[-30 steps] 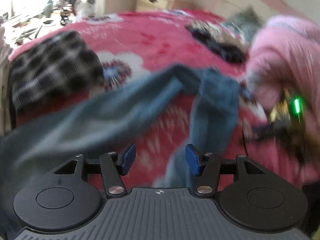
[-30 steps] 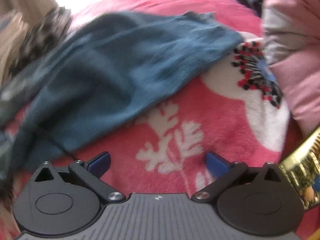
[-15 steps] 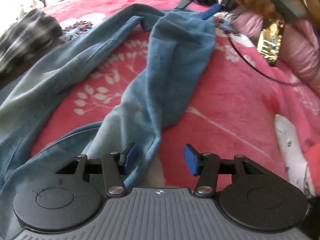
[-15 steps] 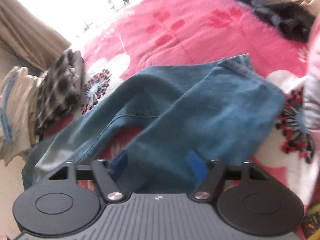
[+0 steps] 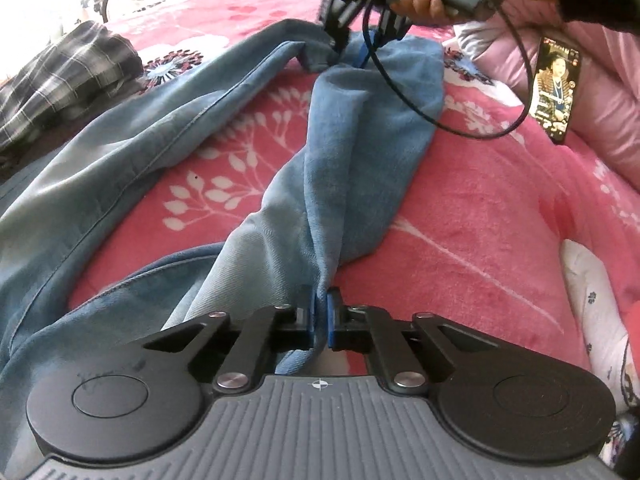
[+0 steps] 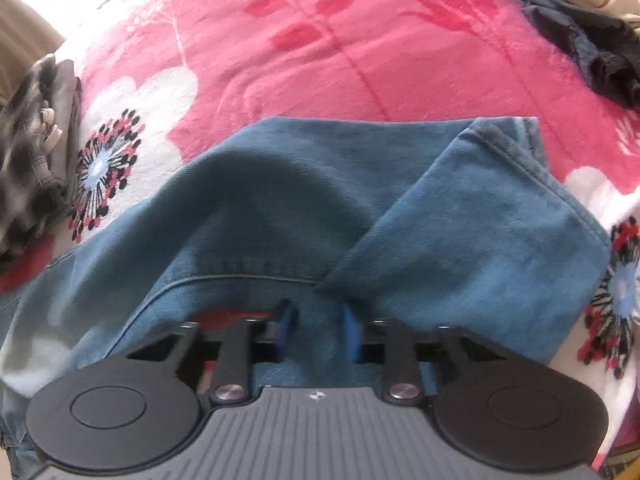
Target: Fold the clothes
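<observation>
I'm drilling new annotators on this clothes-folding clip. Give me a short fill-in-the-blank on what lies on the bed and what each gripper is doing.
1. The left gripper is shut on the blue ____.
2. The jeans lie on a ____ floral blanket.
3. The folded garment beyond the jeans has a ____ pattern.
4. The right gripper is closing, with ____ fabric between its fingers.

Missing words: jeans; pink; plaid; denim
</observation>
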A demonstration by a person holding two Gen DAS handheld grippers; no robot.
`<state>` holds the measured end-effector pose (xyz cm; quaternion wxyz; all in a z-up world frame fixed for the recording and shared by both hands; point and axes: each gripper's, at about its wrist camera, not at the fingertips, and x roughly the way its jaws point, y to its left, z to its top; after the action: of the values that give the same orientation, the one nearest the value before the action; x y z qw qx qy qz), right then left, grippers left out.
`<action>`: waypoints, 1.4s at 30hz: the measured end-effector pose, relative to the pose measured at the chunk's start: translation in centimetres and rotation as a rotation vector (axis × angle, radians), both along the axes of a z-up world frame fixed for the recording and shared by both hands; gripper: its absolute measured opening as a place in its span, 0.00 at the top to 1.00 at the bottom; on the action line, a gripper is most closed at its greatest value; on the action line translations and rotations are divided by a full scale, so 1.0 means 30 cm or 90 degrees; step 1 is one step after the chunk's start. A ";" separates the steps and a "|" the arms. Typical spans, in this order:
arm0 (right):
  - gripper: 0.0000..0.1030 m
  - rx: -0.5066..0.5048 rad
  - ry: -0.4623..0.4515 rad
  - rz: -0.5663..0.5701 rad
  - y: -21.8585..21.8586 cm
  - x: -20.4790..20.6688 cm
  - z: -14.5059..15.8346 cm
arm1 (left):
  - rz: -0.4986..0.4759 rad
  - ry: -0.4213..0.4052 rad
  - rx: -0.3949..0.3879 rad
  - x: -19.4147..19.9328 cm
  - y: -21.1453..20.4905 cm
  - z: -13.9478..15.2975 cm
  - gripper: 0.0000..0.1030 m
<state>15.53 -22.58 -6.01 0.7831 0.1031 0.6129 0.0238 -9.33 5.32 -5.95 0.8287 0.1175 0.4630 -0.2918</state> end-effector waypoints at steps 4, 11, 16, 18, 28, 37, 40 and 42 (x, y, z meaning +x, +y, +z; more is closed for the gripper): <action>0.98 0.049 -0.051 -0.018 -0.068 -0.061 0.089 | -0.017 -0.013 -0.026 -0.016 0.008 0.019 0.99; 0.98 0.104 -0.168 -0.050 -0.249 -0.338 0.321 | -0.085 -0.023 -0.061 -0.071 0.017 0.092 0.99; 0.98 0.109 -0.172 -0.103 -0.373 -0.573 0.350 | -0.133 0.018 -0.074 -0.119 0.004 0.115 0.99; 0.98 0.092 -0.153 -0.121 -0.410 -0.644 0.317 | -0.156 0.031 -0.072 -0.137 -0.010 0.110 0.99; 0.98 -0.003 -0.042 -0.102 -0.436 -0.770 0.104 | -0.214 0.129 -0.022 -0.196 -0.091 -0.030 0.99; 0.71 -0.188 -0.139 0.068 -0.308 -0.756 0.252 | -0.237 0.161 -0.022 -0.222 -0.100 -0.015 0.75; 0.68 -0.202 -0.205 0.118 -0.259 -0.682 0.301 | -0.240 0.179 -0.045 -0.213 -0.108 -0.002 0.72; 0.67 -0.195 -0.219 0.156 -0.210 -0.618 0.300 | -0.244 0.184 -0.051 -0.209 -0.118 0.006 0.71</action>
<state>-3.01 -28.87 3.00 0.8735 -0.0972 0.4751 0.0430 -15.61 1.79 -5.77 0.6870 0.1272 0.5342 -0.4760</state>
